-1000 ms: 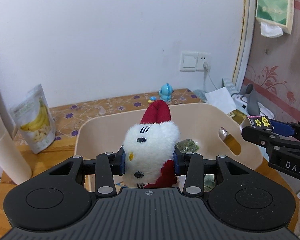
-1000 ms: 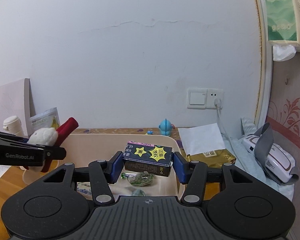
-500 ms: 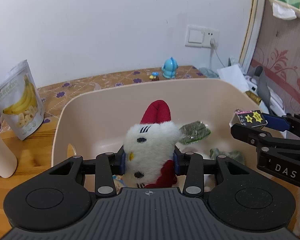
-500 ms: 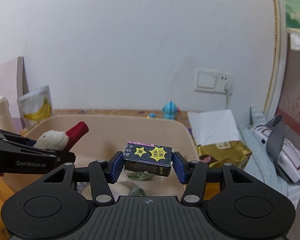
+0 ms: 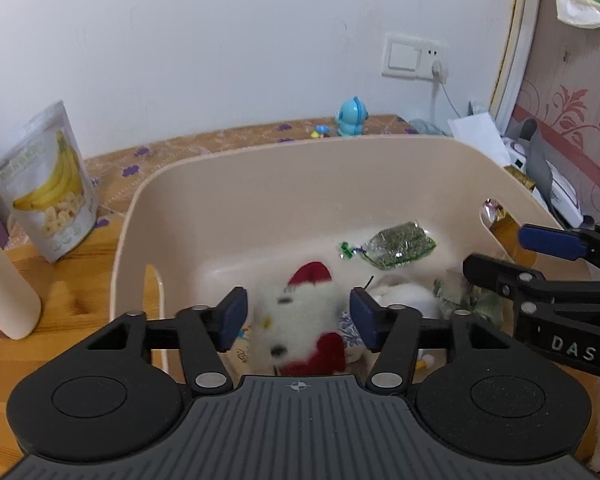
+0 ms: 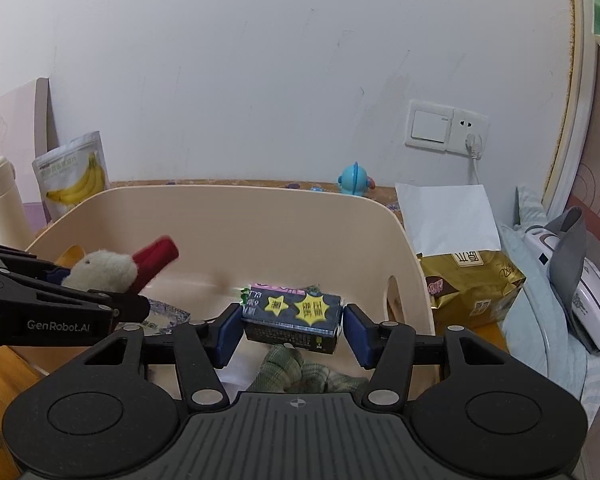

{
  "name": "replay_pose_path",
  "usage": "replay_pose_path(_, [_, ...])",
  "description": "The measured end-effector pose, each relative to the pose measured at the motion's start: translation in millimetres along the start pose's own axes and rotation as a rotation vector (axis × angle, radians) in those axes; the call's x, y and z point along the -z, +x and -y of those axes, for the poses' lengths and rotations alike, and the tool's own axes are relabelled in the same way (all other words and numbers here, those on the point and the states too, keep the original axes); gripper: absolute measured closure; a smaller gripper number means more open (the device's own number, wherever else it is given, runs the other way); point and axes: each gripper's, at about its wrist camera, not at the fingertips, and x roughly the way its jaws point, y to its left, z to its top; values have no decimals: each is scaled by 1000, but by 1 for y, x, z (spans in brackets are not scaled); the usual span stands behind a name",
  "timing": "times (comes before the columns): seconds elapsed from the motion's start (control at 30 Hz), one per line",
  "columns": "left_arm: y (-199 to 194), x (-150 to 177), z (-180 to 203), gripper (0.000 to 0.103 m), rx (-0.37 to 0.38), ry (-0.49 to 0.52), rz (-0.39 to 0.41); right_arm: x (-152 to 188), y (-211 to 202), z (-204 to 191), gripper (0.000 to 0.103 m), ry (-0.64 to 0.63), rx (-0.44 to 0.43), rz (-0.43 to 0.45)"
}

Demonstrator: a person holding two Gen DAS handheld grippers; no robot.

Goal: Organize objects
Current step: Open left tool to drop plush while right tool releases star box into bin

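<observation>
Fingers of the left gripper stand spread, blue pads clear of the white plush toy on both sides; the toy is motion-blurred, between the pads and over the inside of the beige tub. Cannot tell whether it touches the tub floor. Its red cap points toward the far wall of the tub.

Right gripper: blue pads lie close against both ends of the dark carton with yellow star labels; a thin gap may show at the right pad, so cannot tell if the pinch is firm. Carton sits level, above the tub interior, over a green knit cloth.

Inside the tub: clear packet of green herbs against the far right wall, more white plush beside the toy.

Outside the tub, on the wooden table: banana-chip pouch upright at far left, cream bottle near it. Blue figurine behind the tub by the wall. Gold bag just right of the tub.
</observation>
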Motion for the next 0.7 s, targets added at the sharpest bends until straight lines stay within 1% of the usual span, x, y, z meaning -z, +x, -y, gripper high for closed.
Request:
replay_pose_path(0.1, [-10, -1, -2, 37, -2, -6, 24, 0, -7, 1, 24, 9, 2, 22])
replay_pose_path(0.17, [-17, -1, -2, 33, -3, -16, 38, -1, -15, 1, 20, 13, 4, 36])
replay_pose_path(0.23, [-26, -1, -4, 32, -3, -25, 53, -1, -22, 2, 11, 15, 6, 54])
replay_pose_path(0.33, [-38, -1, -5, 29, -5, -28, 72, -1, -34, 4, 4, 15, 6, 75])
replay_pose_path(0.47, [-57, 1, -5, 27, -10, -34, 103, 1, -49, 7, 0, 17, 9, 95])
replay_pose_path(0.57, [-70, 5, -5, 26, -10, -36, 122, 3, -58, 9, 0, 19, 11, 105])
replay_pose_path(0.7, [-83, 13, -3, 25, -2, -43, 126, 8, -70, 11, 0, 16, 17, 111])
